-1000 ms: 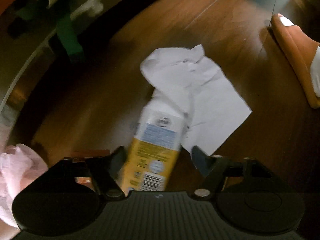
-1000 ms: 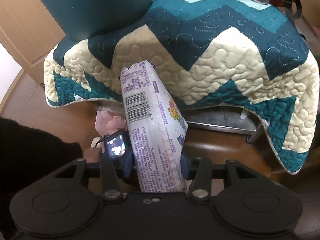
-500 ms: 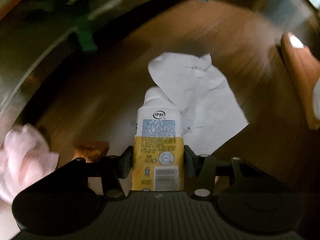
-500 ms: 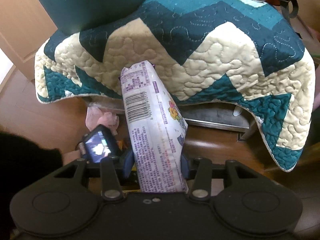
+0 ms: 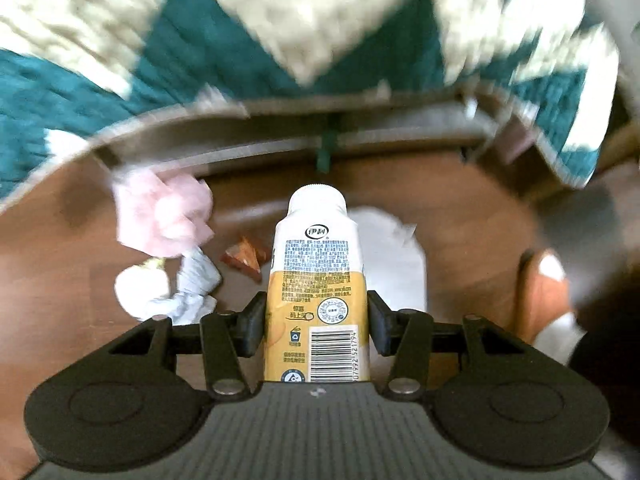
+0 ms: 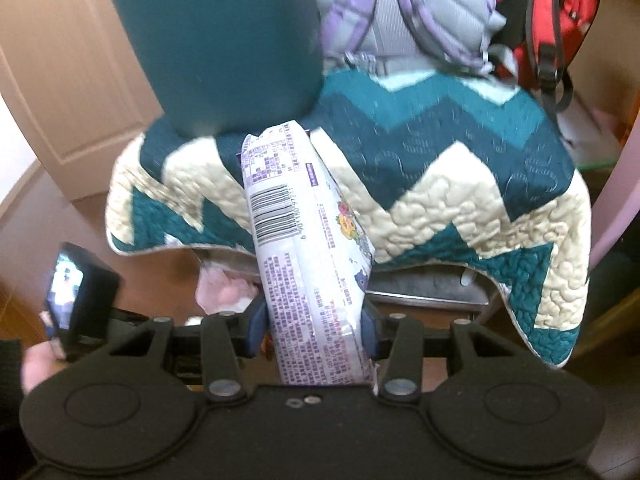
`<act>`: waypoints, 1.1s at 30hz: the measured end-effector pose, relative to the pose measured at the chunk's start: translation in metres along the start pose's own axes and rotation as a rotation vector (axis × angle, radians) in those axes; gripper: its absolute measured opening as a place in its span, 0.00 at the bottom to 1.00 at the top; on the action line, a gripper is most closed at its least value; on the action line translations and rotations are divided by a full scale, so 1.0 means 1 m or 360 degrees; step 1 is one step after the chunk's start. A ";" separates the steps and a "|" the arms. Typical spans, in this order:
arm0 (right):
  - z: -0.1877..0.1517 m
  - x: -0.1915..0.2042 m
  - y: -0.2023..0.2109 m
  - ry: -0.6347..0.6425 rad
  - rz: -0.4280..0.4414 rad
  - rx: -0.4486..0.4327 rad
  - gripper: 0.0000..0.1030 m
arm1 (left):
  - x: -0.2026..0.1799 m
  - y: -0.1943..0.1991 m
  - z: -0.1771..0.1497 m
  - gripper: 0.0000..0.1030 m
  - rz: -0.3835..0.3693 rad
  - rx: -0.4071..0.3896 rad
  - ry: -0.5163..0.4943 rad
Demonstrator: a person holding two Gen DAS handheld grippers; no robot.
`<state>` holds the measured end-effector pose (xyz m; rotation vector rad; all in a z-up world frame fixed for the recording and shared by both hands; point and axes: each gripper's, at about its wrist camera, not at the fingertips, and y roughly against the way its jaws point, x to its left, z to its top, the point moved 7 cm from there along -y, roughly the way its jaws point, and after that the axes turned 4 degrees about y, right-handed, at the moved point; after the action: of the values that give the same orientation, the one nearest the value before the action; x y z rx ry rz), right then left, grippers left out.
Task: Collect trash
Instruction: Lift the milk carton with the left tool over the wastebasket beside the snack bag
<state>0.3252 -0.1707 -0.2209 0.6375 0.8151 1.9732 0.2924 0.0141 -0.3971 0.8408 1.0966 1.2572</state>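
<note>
My left gripper (image 5: 316, 326) is shut on a white and yellow drink carton (image 5: 316, 276) with a white cap, held upright above the wooden floor. Below it lie a white sheet of paper (image 5: 394, 256), a pink crumpled tissue (image 5: 164, 212), white crumpled tissues (image 5: 176, 288) and a small orange wrapper (image 5: 244, 258). In the right wrist view my right gripper (image 6: 314, 326) is shut on a white and purple snack bag (image 6: 308, 256) that stands up between its fingers. The other gripper's camera (image 6: 78, 300) shows at the left there, with a hand (image 6: 36, 364) under it.
A teal and cream quilt (image 6: 460, 184) hangs over a low seat with a metal frame (image 5: 280, 140). A dark teal cushion (image 6: 224, 40), a purple backpack (image 6: 400, 12) and a red bag (image 6: 560, 12) rest on it. An orange slipper (image 5: 544, 292) lies right; a door (image 6: 60, 80) stands left.
My left gripper closed on the carton and lifted it off the floor, turning toward the quilted seat. The right gripper rose a little with the snack bag still in it.
</note>
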 end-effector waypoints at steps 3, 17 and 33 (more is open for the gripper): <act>0.006 0.013 0.026 -0.0030 0.0018 -0.0034 0.43 | -0.006 0.053 0.005 0.48 -0.0036 -0.0153 0.0043; 0.056 0.058 0.163 0.0114 -0.0065 -0.0383 0.43 | -0.038 0.253 0.022 0.49 -0.0094 -0.0734 0.0035; 0.188 0.079 0.216 0.0175 -0.0118 -0.0642 0.43 | -0.048 0.412 0.107 0.49 -0.0121 -0.1282 0.0052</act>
<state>0.3036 -0.1323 0.0730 0.2603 0.4738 2.0381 0.2715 0.0381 0.0304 0.1641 0.5448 1.4830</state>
